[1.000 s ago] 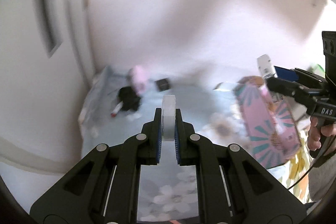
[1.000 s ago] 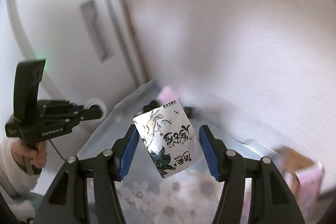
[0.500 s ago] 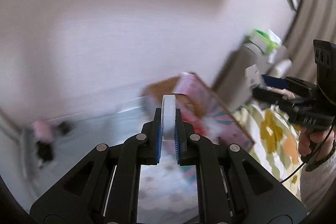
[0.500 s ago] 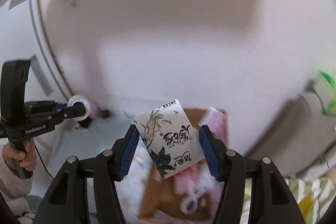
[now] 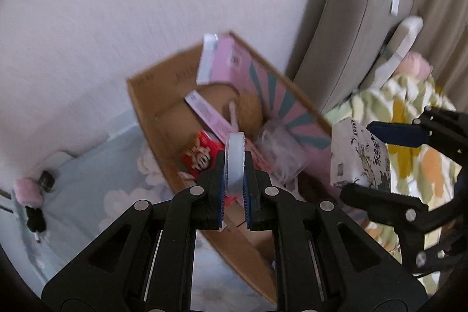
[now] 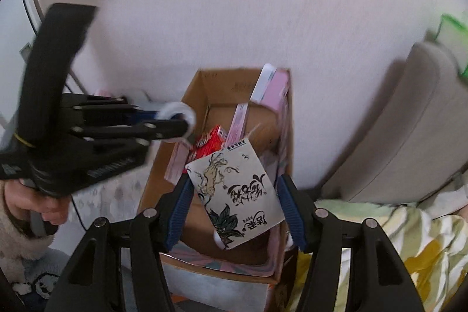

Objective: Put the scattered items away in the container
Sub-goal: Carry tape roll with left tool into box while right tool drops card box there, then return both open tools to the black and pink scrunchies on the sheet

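My left gripper point(image 5: 235, 165) is shut on a white tape roll point(image 5: 235, 157), held edge-on above the open cardboard box point(image 5: 152, 119). In the right wrist view the same roll point(image 6: 178, 119) hangs over the box's left wall point(image 6: 163, 165). My right gripper point(image 6: 234, 195) is shut on a white packet point(image 6: 237, 192) printed with black characters and a plant drawing, held over the box opening. The left wrist view shows that packet point(image 5: 358, 157) at the box's right side. Inside the box lie a red pack point(image 5: 201, 155), a pink carton point(image 5: 216, 119) and a round brown item point(image 5: 248, 107).
A grey sofa point(image 5: 345, 43) stands right of the box, with a flowered blanket point(image 5: 415, 136) in front. A pink item and black items point(image 5: 32, 201) lie at the far left on the pale blue floral mat point(image 5: 96, 180). A white wall is behind.
Both grippers swung from the left part of the mat toward the right, and now hang over the cardboard box, each still holding its item. The box has come close in both views.
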